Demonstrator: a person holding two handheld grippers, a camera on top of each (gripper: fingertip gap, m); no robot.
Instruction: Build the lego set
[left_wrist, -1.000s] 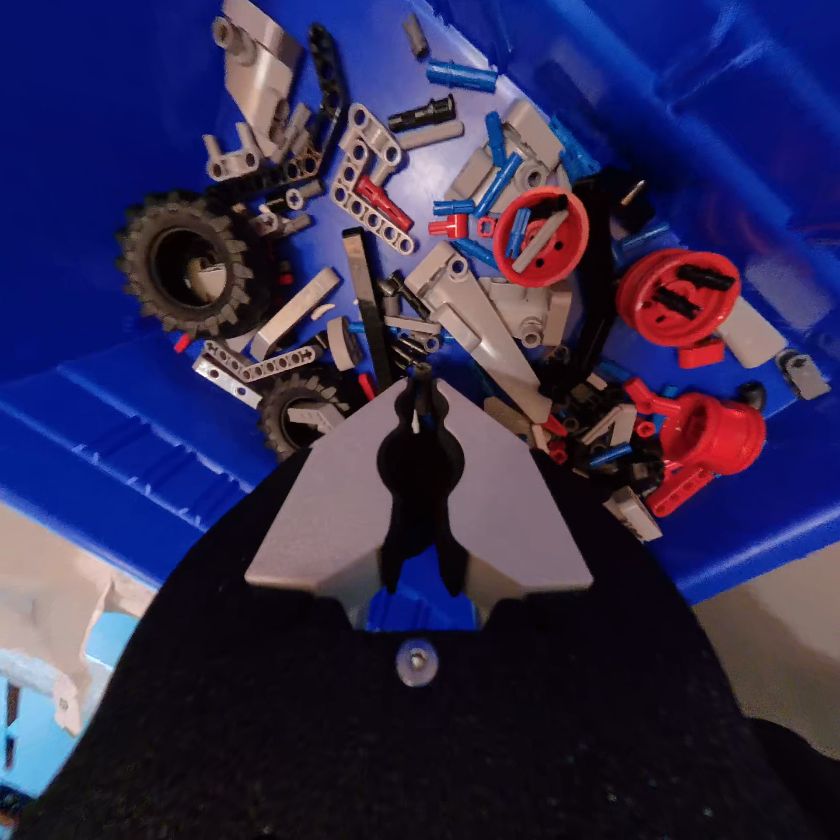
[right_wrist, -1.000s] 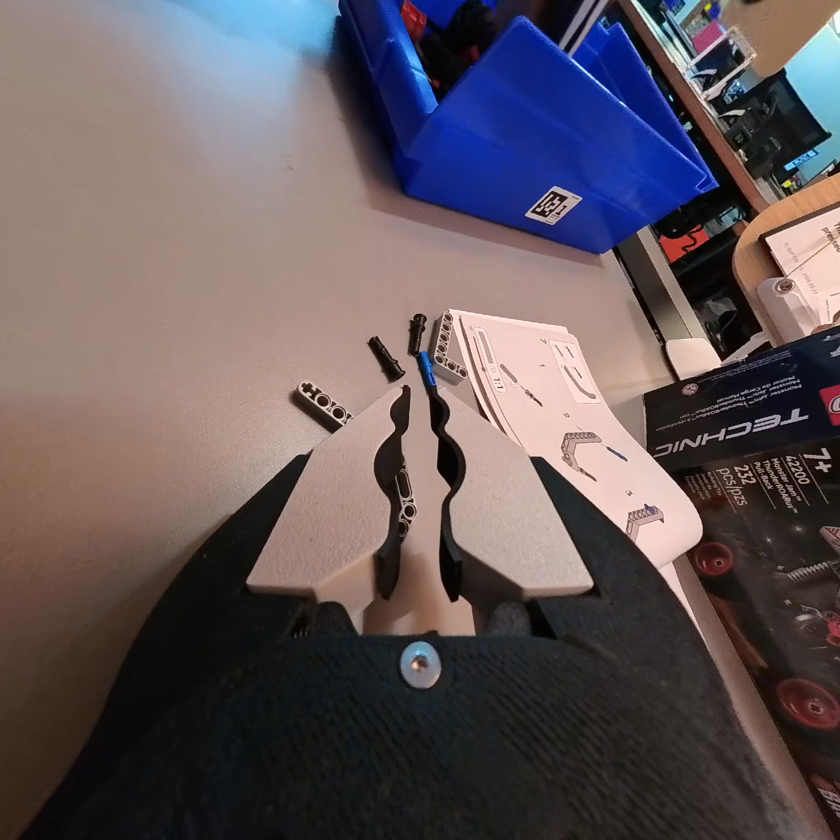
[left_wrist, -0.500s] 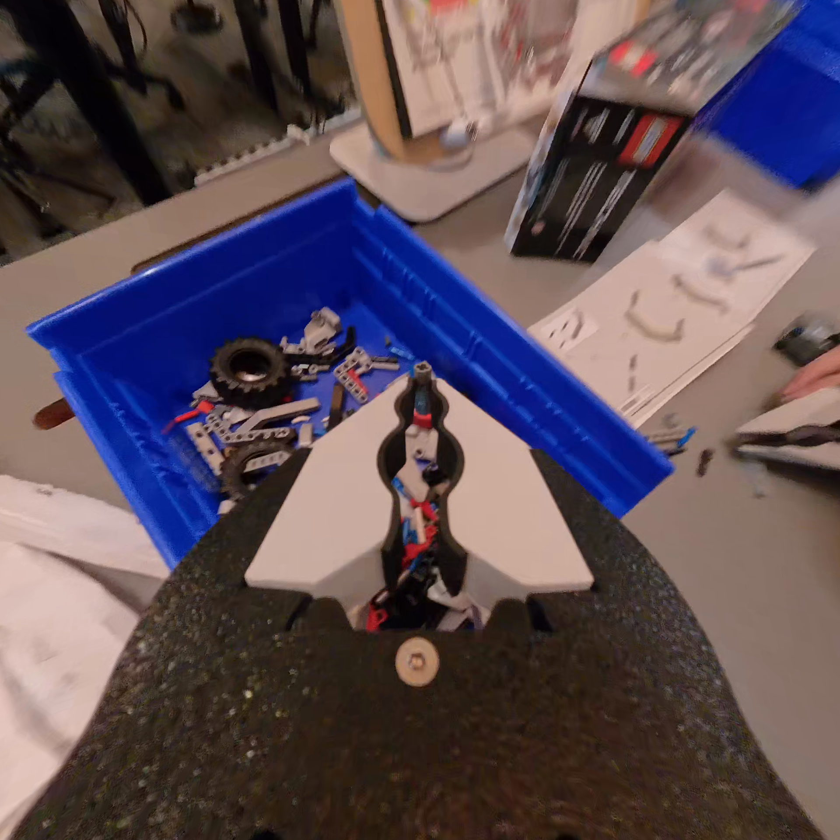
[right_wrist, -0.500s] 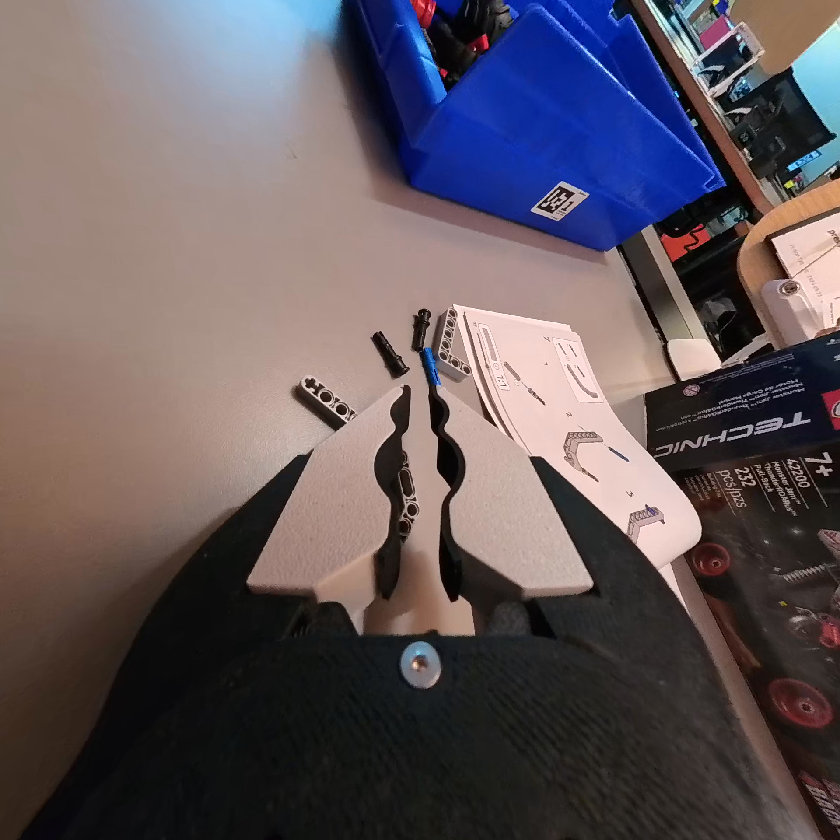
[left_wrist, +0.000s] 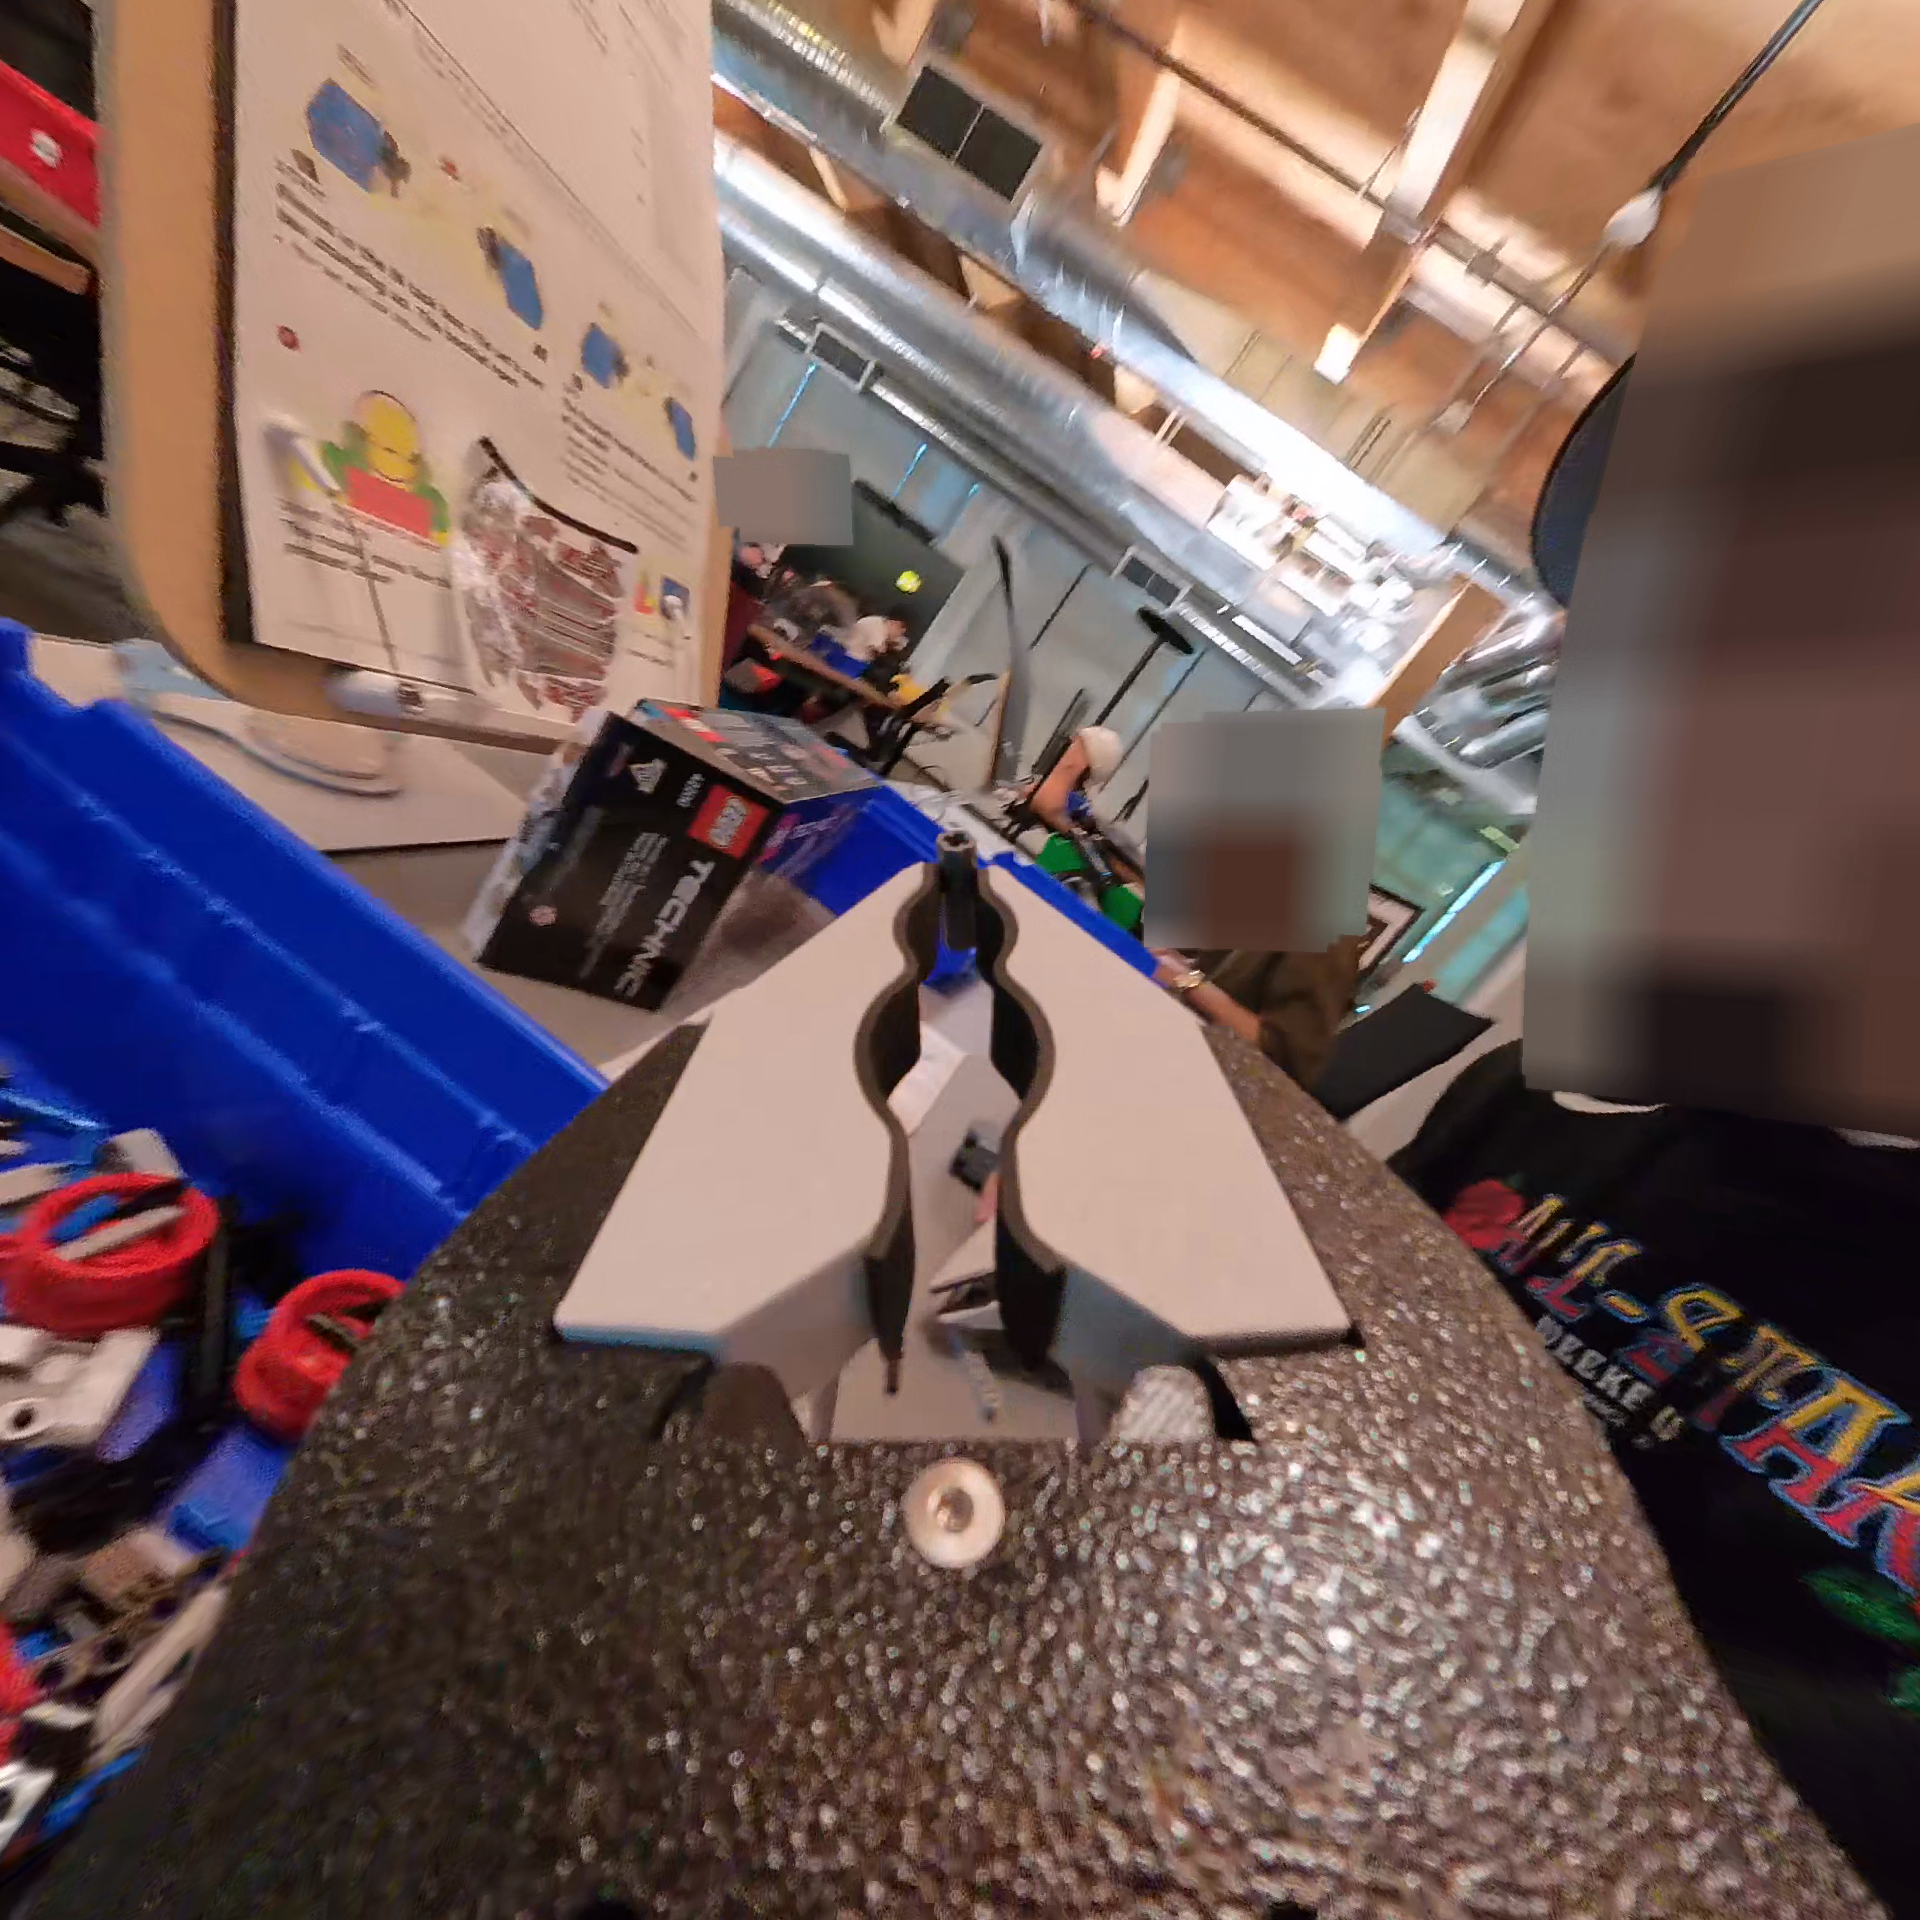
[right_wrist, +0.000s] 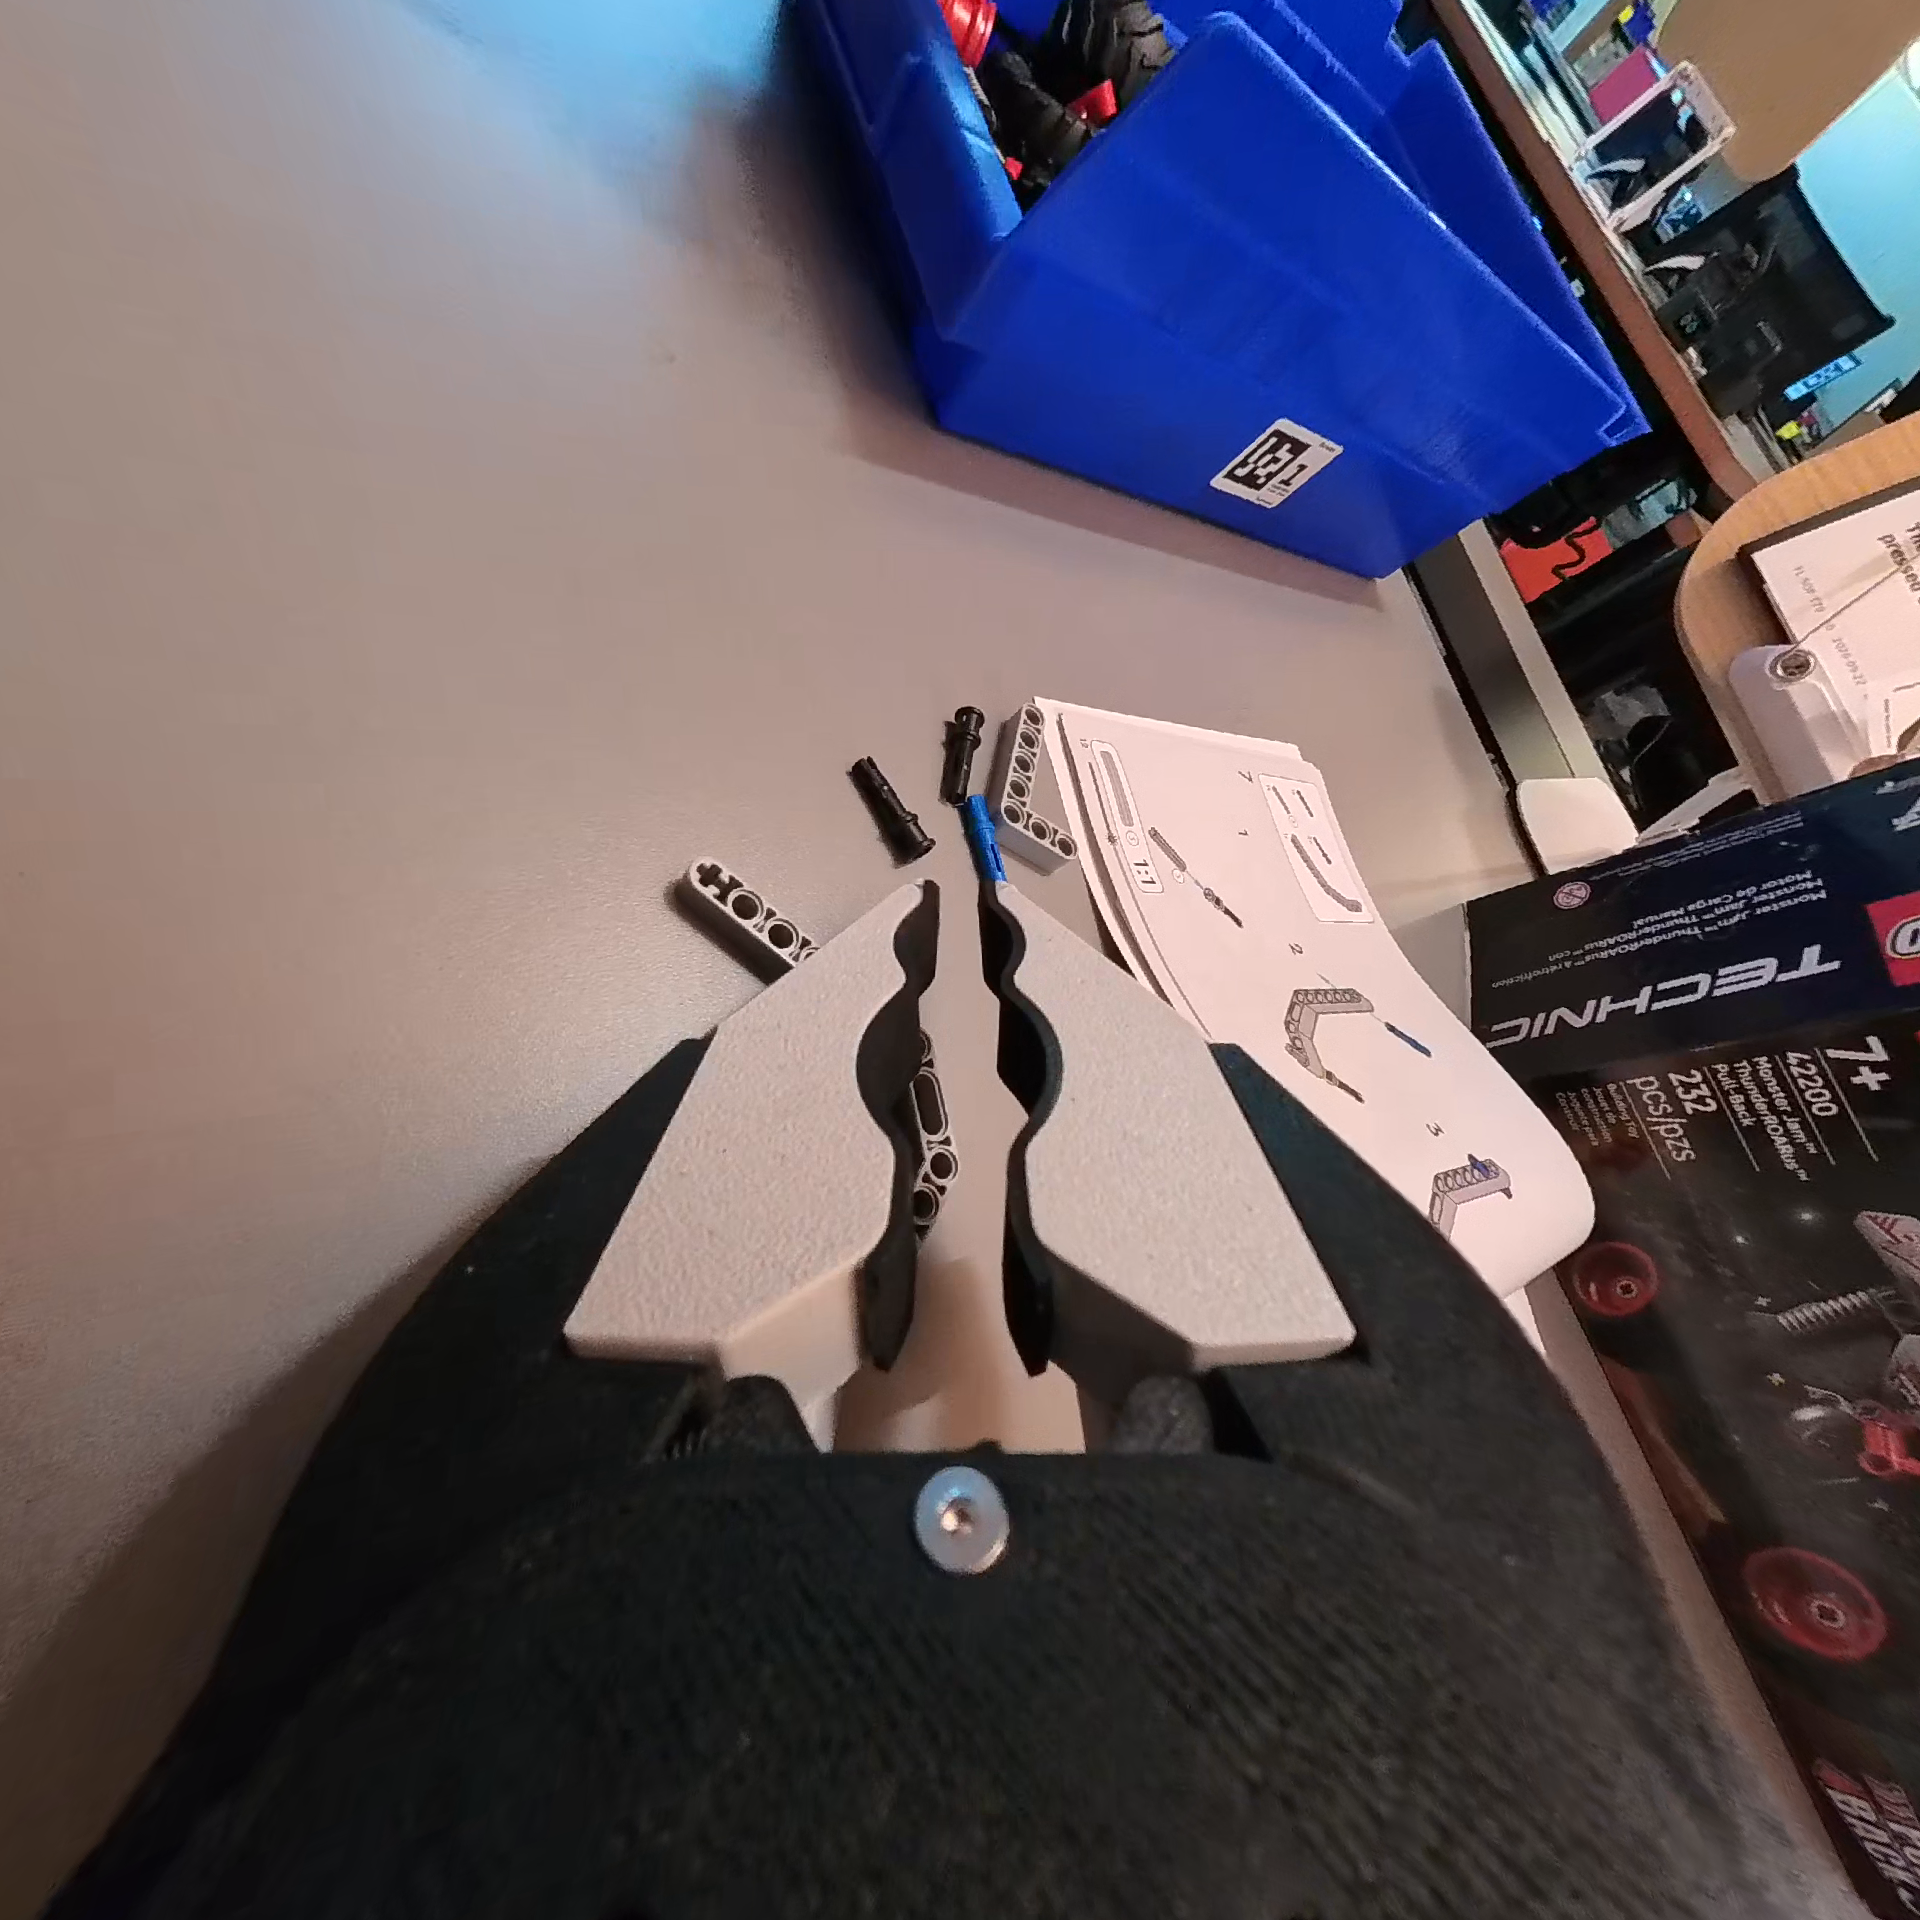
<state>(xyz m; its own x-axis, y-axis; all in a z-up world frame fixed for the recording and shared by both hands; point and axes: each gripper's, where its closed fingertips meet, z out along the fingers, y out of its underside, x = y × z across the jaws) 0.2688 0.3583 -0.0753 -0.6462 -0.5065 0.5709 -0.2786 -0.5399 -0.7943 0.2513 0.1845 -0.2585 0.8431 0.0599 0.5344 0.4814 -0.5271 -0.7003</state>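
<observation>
My left gripper (left_wrist: 956, 888) is shut on a small dark pin (left_wrist: 956, 894) that sticks out past its tips, held up in the air beside the blue parts bin (left_wrist: 260, 987). My right gripper (right_wrist: 956, 894) rests low over the grey table, jaws a little apart and empty. A grey beam (right_wrist: 930, 1132) lies on the table under its gap. Just beyond its tips lie a blue pin (right_wrist: 982, 847), two black pins (right_wrist: 891, 810) (right_wrist: 961, 753), a grey angled beam (right_wrist: 1029, 790) and a short grey beam (right_wrist: 748, 920).
The instruction sheet (right_wrist: 1247, 935) and the set's box (right_wrist: 1714, 1039) lie right of the right gripper, blue bins (right_wrist: 1195, 312) beyond. In the left wrist view, red wheels (left_wrist: 104, 1247) lie in the bin, the box (left_wrist: 644, 883) and an instruction stand (left_wrist: 468, 364) behind, a person's dark shirt (left_wrist: 1714, 1403) at right.
My left gripper has risen out of the bin with the pin in its tips and tilted up toward the room. My right gripper has barely moved.
</observation>
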